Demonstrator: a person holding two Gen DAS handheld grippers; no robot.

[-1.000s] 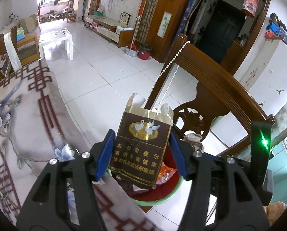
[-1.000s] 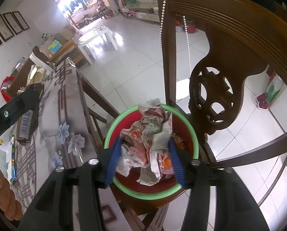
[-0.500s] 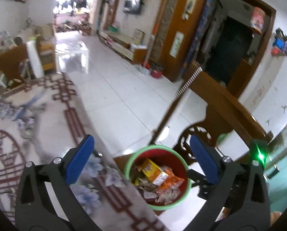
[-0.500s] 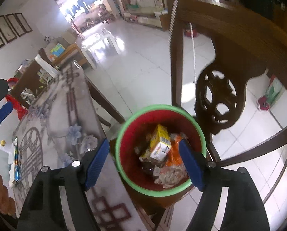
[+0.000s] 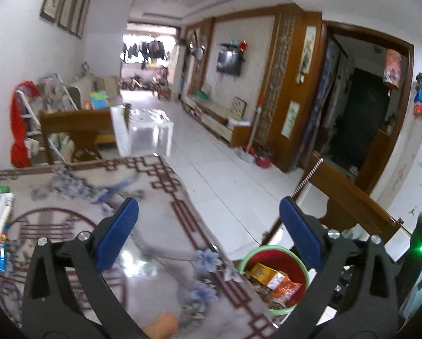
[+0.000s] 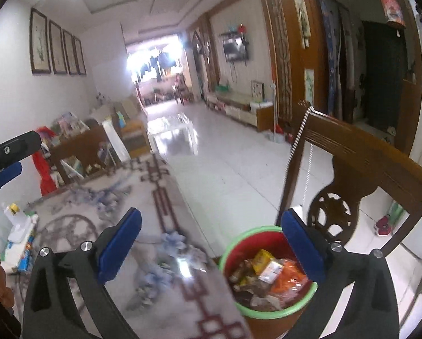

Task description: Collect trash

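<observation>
A red bin with a green rim [image 5: 277, 279] [image 6: 267, 274] sits on a wooden chair beside the table, holding wrappers, a yellow carton and orange packets. My left gripper [image 5: 208, 234] is open and empty, raised above the table's edge, with the bin low right of it. My right gripper [image 6: 211, 243] is open and empty, its right finger over the bin's rim. The left gripper's tip also shows at the left edge of the right wrist view [image 6: 7, 155].
The table [image 5: 160, 197] has a patterned cloth with red lines and blue flowers. A white bottle and packets [image 6: 18, 226] lie at its left side. A carved wooden chair back [image 6: 352, 169] with a bead string rises behind the bin. Tiled floor lies beyond.
Both grippers opened and dropped their loads, the brown cigarette pack and the crumpled wrappers, into the bin. Both then rose and tilted up, away from the bin.
</observation>
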